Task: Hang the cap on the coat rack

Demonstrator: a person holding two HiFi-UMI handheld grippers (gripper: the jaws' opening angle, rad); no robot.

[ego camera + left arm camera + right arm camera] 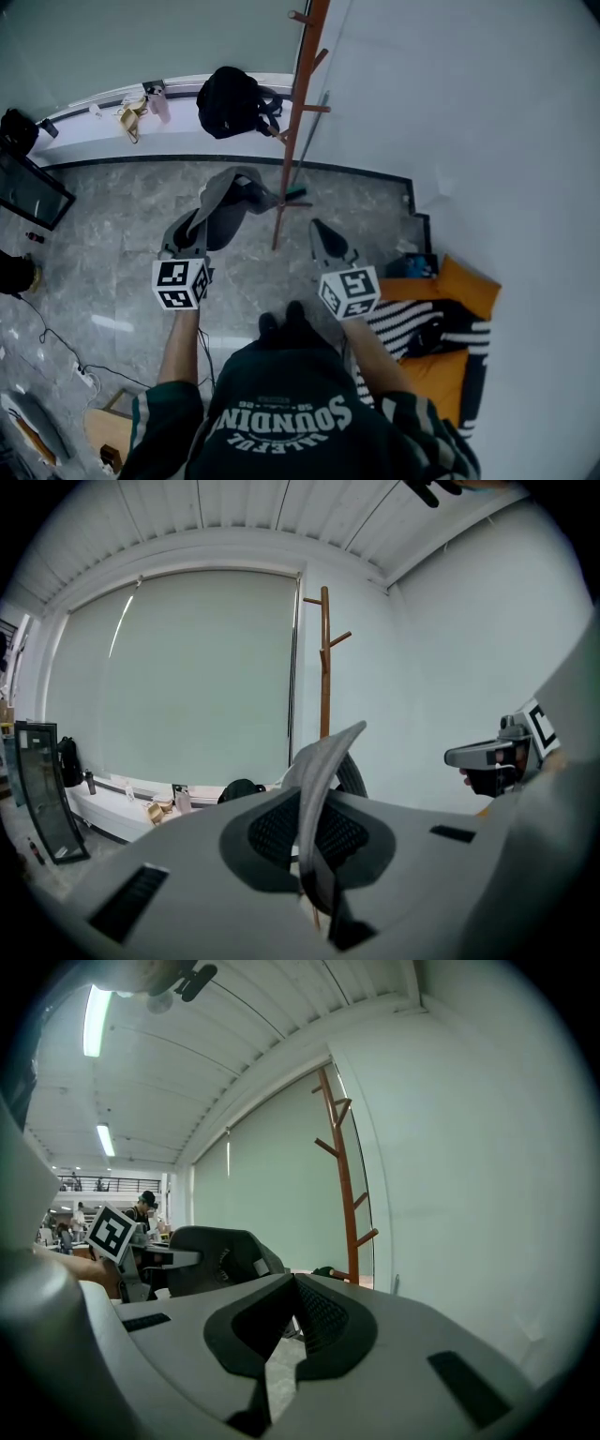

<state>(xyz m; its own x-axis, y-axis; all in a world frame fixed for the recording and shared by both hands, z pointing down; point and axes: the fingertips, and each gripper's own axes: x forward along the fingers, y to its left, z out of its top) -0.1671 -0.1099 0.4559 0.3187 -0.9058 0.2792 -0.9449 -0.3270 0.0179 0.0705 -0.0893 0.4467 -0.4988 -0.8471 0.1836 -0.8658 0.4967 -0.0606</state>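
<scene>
My left gripper [190,228] is shut on a grey cap [228,199] and holds it above the floor, just left of the brown wooden coat rack [294,122]. In the left gripper view the cap's edge [319,761] is pinched upright between the jaws, with the coat rack [324,658] straight ahead beside the window blind. My right gripper [321,230] hangs to the right of the rack's base, shut with nothing in it. From the right gripper view the cap [220,1255] shows to the left and the coat rack [345,1176] stands against the wall.
A black backpack [231,99] lies on the window ledge [103,122] behind the rack, next to small items. An orange cushion with striped cloth [441,323] lies at the right by the white wall. Cables [56,347] trail on the marble floor at left.
</scene>
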